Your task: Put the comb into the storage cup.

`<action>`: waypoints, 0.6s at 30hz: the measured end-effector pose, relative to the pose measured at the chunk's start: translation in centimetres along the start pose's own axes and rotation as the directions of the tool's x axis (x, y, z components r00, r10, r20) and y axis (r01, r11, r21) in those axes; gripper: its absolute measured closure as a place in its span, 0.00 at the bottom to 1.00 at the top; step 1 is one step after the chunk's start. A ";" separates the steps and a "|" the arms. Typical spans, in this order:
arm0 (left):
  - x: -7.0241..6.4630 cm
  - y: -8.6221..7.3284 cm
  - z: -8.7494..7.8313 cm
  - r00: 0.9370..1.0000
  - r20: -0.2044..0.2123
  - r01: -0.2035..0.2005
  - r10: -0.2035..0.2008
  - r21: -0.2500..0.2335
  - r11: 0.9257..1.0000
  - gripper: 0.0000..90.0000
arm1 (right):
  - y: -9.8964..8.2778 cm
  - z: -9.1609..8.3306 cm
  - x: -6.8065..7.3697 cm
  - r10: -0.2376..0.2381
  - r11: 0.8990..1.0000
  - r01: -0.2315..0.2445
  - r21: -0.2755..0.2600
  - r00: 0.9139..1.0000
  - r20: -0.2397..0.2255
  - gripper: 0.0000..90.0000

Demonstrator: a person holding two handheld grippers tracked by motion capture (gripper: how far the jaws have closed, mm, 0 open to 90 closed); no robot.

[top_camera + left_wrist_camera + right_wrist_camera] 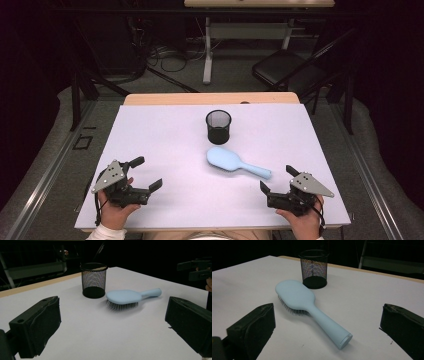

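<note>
A light blue hairbrush [235, 162] lies bristles down near the middle of the white table [165, 135], its handle pointing toward the front right. Just behind it stands an upright black mesh cup [218, 126], with nothing visible inside. My left gripper [146, 173] rests at the front left, open, nothing between its jaws. My right gripper [276, 179] sits at the front right, open too, a short way from the handle's end. The left gripper view shows the hairbrush [125, 297] and the cup [93, 280] ahead. In the right gripper view the hairbrush [299, 298] lies close, the cup [314, 267] behind it.
The table's wooden far edge [210, 98] borders a dark floor with cables, a desk leg [207, 55] and a black chair [285, 67]. Bare white surface lies on both sides of the hairbrush and in front of it.
</note>
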State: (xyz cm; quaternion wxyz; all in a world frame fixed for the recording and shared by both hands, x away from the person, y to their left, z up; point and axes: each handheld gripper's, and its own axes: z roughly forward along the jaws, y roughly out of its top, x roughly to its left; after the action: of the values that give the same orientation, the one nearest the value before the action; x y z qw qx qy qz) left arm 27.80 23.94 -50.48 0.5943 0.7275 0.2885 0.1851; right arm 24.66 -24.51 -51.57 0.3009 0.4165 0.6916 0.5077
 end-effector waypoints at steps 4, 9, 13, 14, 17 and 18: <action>0.0 -0.1 0.0 1.000 -0.008 0.001 -0.001 0.007 1.000 0.00 | 0.0 0.2 -0.2 0.001 1.000 -0.001 -0.005 1.000 -0.006 0.00; 0.0 -0.1 0.1 1.000 -0.010 0.002 -0.002 0.008 1.000 0.00 | 0.0 0.3 0.0 -0.003 1.000 0.003 0.006 1.000 -0.020 0.00; -0.1 -0.1 0.2 1.000 -0.006 -0.003 0.003 0.009 1.000 0.00 | 0.1 0.3 0.1 -0.019 1.000 0.019 0.017 1.000 -0.014 0.00; -0.2 -0.1 0.3 1.000 -0.003 -0.005 0.005 0.016 1.000 0.00 | 0.0 0.3 0.2 -0.031 0.999 0.031 0.028 0.999 -0.009 0.00; -0.2 -0.1 0.5 1.000 0.002 -0.008 0.008 0.019 1.000 0.00 | 0.1 0.4 0.2 -0.030 0.999 0.030 0.041 1.000 -0.005 0.00; -0.4 -0.1 0.6 1.000 -0.003 -0.010 0.010 0.017 1.000 0.00 | 0.1 0.5 0.2 -0.033 0.998 0.033 0.055 0.999 -0.006 0.00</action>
State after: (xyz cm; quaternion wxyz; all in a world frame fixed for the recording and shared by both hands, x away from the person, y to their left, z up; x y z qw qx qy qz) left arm 27.88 23.23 -50.71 0.5867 0.7338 0.2873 0.1866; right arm 25.03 -24.13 -51.60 0.2959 0.4120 0.7129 0.4842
